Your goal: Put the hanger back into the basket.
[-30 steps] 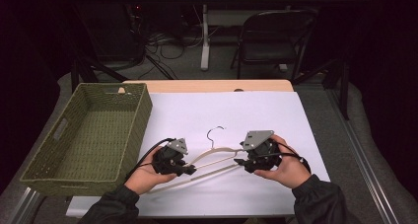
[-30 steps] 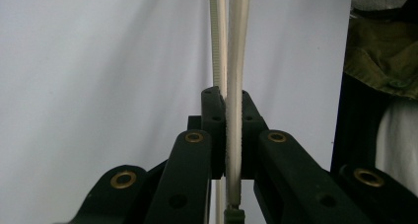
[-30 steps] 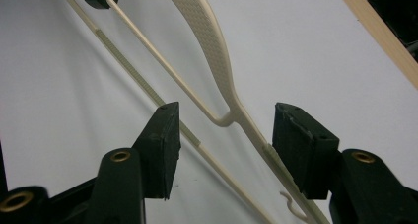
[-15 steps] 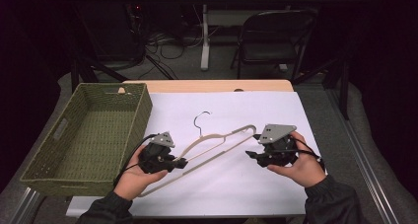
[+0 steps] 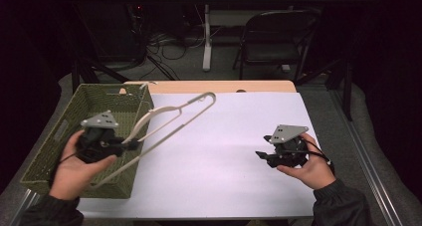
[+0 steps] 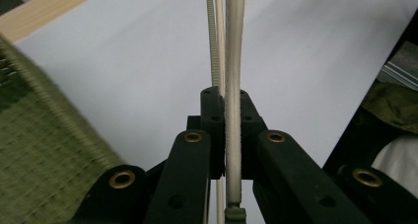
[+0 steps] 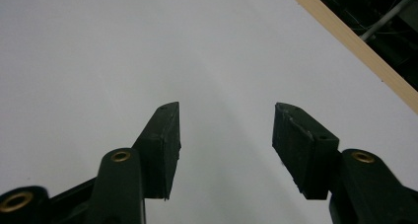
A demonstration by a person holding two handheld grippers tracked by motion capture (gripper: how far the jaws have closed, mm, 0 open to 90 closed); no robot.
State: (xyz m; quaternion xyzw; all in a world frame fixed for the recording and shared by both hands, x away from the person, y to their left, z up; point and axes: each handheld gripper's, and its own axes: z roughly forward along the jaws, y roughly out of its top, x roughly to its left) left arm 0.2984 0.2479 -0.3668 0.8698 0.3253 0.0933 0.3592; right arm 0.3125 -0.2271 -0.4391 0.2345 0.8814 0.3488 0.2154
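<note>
While clamped in left gripper [image 5: 130, 145], hanger [image 5: 171, 117] lengthwise basketward [image 5: 74, 131]; right gripper [image 5: 263, 155] unclenched.

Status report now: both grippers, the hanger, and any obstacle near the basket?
Left gripper shut on hanger, lifted over basket edge. Right gripper open, empty, over white sheet. No obstacle seen.

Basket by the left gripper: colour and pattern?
Olive green woven wicker basket, clearest in the high view.
</note>
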